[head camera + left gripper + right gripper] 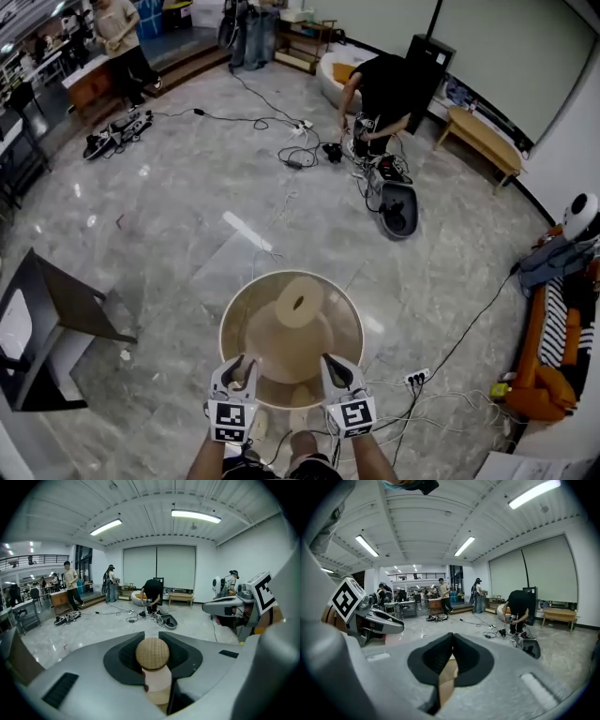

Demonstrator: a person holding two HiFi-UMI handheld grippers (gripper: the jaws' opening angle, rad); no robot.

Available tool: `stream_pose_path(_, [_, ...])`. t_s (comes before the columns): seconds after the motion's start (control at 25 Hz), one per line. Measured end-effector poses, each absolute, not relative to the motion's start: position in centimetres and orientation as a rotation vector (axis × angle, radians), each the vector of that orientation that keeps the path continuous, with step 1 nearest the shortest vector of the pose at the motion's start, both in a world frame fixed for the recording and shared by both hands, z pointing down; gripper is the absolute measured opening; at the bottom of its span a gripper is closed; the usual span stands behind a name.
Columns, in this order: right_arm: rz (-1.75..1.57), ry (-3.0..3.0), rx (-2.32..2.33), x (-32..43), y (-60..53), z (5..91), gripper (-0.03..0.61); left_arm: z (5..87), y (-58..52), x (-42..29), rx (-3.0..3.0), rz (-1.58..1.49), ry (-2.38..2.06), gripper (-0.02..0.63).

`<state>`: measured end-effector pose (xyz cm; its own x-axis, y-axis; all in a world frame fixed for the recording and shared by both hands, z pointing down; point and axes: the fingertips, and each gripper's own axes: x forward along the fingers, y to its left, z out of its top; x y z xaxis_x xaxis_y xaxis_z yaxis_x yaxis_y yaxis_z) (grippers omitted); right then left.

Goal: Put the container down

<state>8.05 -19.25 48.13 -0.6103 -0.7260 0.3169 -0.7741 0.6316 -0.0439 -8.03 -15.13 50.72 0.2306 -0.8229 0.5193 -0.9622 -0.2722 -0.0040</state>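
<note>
- The left gripper (pixel 151 634) has its jaws clamped on a round wooden knob (pixel 152 653) that tops a pale stem; the left gripper view shows the knob filling the gap between the dark pads
- The right gripper (pixel 452 639) has its jaws drawn almost together, pinching a thin brown edge of the container (pixel 445 682)
- From the head view, the container (pixel 292 274) is a wide, round, tan bowl shape; the two grippers hold it up over the grey floor (pixel 178 216), straight in front of the person
- The left gripper (pixel 239 367) grips its near rim on the left and the right gripper (pixel 336 367) grips it on the right; each carries a cube with black-and-white square markers
- Inside the container sits a tan cone shape (pixel 292 333) with a short cylinder on top
- On the floor to the right lies a white power strip (pixel 415 378) with cables trailing from it
- Farther off, a person in black (pixel 384 89) bends over gear on the floor; a dark chair (pixel 52 323) stands at the left
</note>
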Motion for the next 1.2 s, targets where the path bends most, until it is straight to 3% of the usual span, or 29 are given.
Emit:
stream_pose_path(0.48, [0.351, -2.6, 1.021, 6.3, -27.1, 59.6, 0.0, 62.4, -22.3, -7.0, 2.09, 0.644, -1.677, 0.107])
stream_pose_path(1.2, [0.441, -2.541, 0.919, 4.9, -30.0, 78.1, 0.0, 81.9, -25.1, -9.2, 1.972, 0.683, -1.67, 0.106])
